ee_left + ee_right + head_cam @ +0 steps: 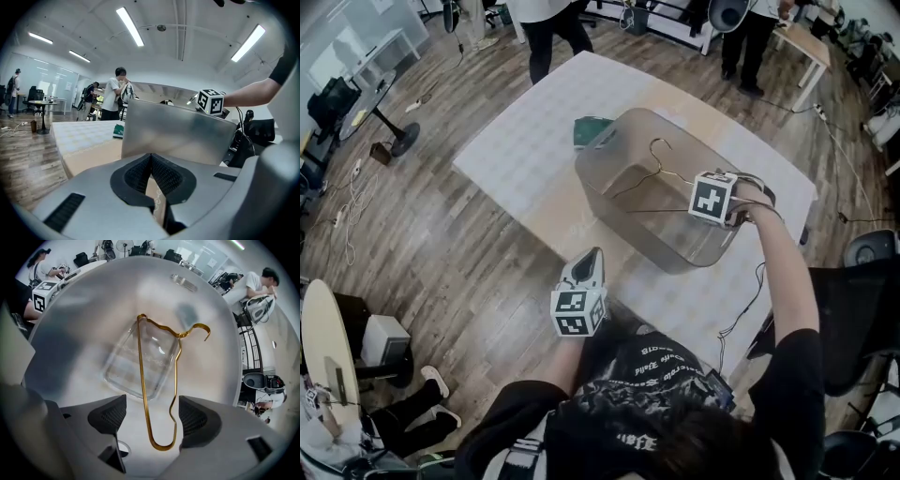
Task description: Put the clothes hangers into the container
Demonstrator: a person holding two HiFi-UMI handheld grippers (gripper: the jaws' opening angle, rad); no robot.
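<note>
Pointing right gripper [153,417] steeply down over the near-right rim of the clear container [595,192]. Showing its jaws spread wide, released, gripping nothing. Seeing one rounded end of the gold wire hanger [143,380] sitting between the pads [112,416] in the right gripper view, touching neither.

Seeing the hanger already inside the container: hook toward the far side, long wire running across the clear floor, rounded end up near the right gripper. Not resolving whether that end is leaning on the wall.

Holding left gripper [589,262] low at the near edge of the table [516,150], just short of the container, pointing slightly down toward its near wall. Showing its jaws clenched, pads pressed together at the tips, nothing between them.

Finding the container standing on a white patterned cloth over the table, right of centre. Spotting a green item [591,129] on the cloth just behind the container's far-left corner; not making out what it is.

Noting two people standing beyond the far end of the table.
</note>
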